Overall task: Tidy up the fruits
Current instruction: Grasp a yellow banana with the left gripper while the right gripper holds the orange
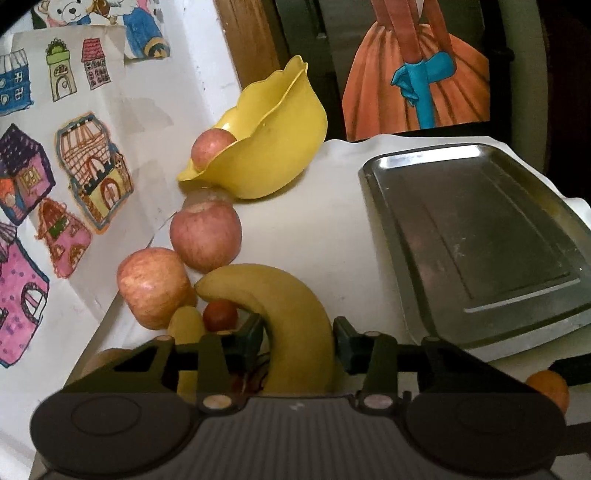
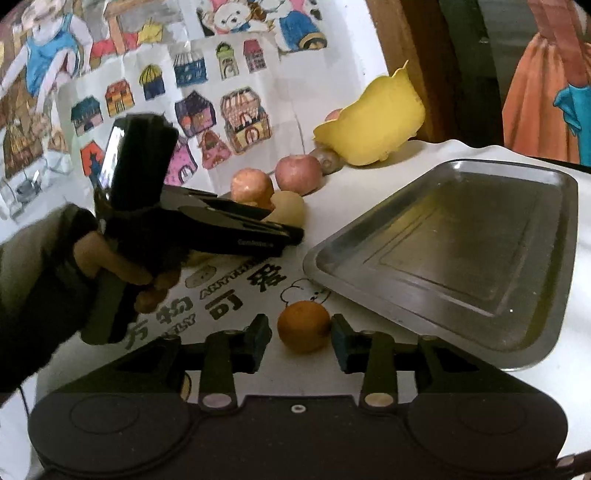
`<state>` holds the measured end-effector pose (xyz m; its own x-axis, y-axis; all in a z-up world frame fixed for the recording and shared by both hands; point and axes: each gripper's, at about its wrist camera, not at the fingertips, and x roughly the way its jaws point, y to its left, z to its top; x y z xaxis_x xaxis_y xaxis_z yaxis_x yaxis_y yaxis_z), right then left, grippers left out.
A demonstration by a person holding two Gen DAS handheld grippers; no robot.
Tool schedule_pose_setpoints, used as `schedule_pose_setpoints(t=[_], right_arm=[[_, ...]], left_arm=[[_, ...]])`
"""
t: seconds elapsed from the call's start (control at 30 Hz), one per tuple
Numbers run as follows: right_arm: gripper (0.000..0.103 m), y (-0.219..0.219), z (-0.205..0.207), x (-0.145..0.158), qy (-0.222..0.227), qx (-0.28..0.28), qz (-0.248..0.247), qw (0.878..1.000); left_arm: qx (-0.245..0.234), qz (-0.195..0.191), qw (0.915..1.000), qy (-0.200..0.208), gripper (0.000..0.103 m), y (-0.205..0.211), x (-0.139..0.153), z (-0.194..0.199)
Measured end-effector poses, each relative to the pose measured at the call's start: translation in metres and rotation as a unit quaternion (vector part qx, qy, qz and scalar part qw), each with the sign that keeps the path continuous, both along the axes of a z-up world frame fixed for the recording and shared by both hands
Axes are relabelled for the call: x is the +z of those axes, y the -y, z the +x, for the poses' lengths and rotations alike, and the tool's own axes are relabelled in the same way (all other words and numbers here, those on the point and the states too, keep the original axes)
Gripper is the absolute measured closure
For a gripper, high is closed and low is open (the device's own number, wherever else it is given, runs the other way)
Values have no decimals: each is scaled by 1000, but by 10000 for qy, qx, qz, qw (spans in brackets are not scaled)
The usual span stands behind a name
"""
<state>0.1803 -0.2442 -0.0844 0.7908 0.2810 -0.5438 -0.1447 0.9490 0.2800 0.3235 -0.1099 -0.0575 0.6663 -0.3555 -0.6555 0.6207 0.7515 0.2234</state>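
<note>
Both grippers parked around fruit on the white surface (image 2: 369,192) — nothing lifted.

Left gripper (image 1: 297,338) has its fingers spread around the banana (image 1: 291,317), pads right at its sides; can't tell if they actually grip. Right gripper (image 2: 301,338) — fingers spread either side of the orange (image 2: 303,325), the right pad just touching. Metal tray (image 2: 461,258) sits beside it.

A white wall (image 2: 332,55) carries children's drawings of houses (image 1: 92,173) and a teddy bear picture (image 2: 236,18). A wooden post (image 1: 251,40) stands beside a painting of an orange dress (image 1: 417,81). The table (image 1: 325,221) is white.
</note>
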Motion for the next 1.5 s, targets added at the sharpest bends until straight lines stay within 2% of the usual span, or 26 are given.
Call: schedule_pose_setpoints(t=[0.17, 0.27, 0.53, 0.73, 1.2, 1.37, 1.5], right_arm=[[61, -3, 7, 0, -20, -62, 11, 10000], [68, -4, 7, -1, -10, -93, -5, 10000], [68, -3, 1, -1, -40, -89, 150, 9998], [68, -1, -16, 1, -74, -189, 126, 9997], [68, -5, -74, 7, -127, -308, 128, 9994], [68, -14, -86, 8, 0, -300, -135, 9995], [68, -21, -91, 7, 125, -232, -501, 9984]], left_arm=[[-26, -1, 10000, 11, 55, 2, -1, 0], [-20, 19, 10000, -10, 54, 2, -1, 1], [142, -30, 9998, -125, 63, 0, 2, -8], [12, -119, 9996, -261, 63, -7, 6, -37], [-351, -209, 9981, -458, 63, -34, 15, -157], [-254, -205, 9988, -367, 62, -31, 14, -162], [-121, -364, 9979, -523, 57, -31, 10, -153]])
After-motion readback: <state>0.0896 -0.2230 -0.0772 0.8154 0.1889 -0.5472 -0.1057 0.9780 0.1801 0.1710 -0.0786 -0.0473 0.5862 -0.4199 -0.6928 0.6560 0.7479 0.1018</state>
